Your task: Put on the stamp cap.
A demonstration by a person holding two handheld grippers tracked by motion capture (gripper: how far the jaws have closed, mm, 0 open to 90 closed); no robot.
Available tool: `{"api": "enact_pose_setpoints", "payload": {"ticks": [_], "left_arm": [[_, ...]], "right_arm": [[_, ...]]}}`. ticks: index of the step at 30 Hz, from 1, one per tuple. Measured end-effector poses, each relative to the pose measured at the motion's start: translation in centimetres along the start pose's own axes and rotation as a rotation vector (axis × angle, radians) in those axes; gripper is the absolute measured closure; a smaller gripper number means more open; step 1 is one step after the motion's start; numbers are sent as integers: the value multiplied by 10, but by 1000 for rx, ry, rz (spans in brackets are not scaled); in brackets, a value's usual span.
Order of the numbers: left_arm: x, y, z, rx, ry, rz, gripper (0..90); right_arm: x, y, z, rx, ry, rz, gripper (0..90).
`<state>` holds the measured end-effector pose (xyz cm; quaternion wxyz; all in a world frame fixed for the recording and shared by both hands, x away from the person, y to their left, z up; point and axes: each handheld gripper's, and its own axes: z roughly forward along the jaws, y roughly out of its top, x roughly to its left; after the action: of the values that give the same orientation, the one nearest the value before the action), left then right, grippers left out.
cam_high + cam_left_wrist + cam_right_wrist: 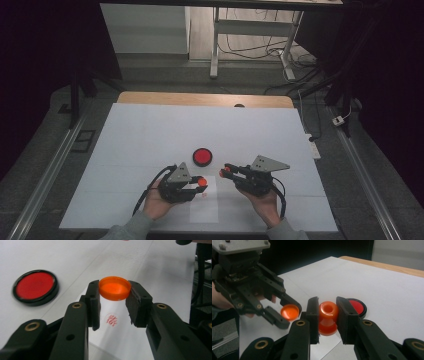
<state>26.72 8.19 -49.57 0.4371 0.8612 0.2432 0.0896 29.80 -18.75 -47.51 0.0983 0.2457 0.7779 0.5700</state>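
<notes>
My left gripper (pixel 114 302) is shut on a shallow orange cap (pixel 114 288), held open side up above a small sheet with a red stamp mark (pixel 111 320). From above, that gripper (pixel 199 184) sits at the table's front centre-left. My right gripper (pixel 327 315) is shut on an orange stamp body (pixel 328 317) with a round hollow end; in the high view it (pixel 226 172) points left toward the cap (pixel 202 181). A round red ink pad in a black case (pixel 202 156) lies just beyond both grippers. In the right gripper view the left gripper (pixel 284 313) holds the cap (pixel 290 312) close by.
A white sheet (pixel 150 135) covers the table, and its wooden far edge (pixel 200 98) shows behind. A small paper (pixel 205 205) lies under the grippers. Dark floor, metal rails and cables surround the table.
</notes>
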Motion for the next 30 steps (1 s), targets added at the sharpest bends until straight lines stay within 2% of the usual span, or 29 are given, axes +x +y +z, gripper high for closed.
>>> {"api": "enact_pose_setpoints", "payload": {"ticks": [13, 30], "left_arm": [[-8, 9, 23, 17, -32, 13, 646], [-9, 8, 24, 22, -22, 30, 645]], "right_arm": [[1, 0, 0, -3, 3, -1, 728], [9, 0, 5, 3, 35, -4, 728]]}}
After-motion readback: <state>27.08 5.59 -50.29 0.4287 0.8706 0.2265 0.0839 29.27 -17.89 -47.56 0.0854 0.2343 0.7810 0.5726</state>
